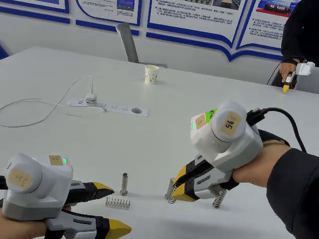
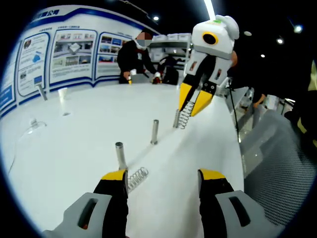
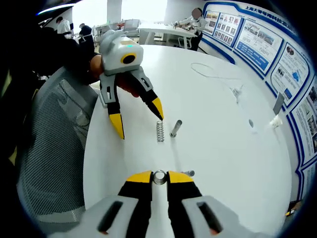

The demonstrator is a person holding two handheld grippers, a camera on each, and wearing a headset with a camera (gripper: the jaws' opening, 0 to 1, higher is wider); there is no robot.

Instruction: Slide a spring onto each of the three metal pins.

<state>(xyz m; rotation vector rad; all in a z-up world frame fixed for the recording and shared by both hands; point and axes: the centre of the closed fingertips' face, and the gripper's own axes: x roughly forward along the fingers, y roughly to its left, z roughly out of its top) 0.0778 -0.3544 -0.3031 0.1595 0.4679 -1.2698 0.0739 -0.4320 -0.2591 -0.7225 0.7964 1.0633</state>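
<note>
A steel pin stands upright on the white table, with a loose spring lying just in front of it. My left gripper is open at the bottom left, its yellow tips either side of that spring. My right gripper is shut on a second spring, tip down at the table. In the left gripper view this held spring hangs right beside a second upright pin. Another spring sits under my right hand.
A white power strip with its cable lies mid-table, and a paper cup stands beyond it. A chair is at the far edge. A person holds another gripper at the far right corner.
</note>
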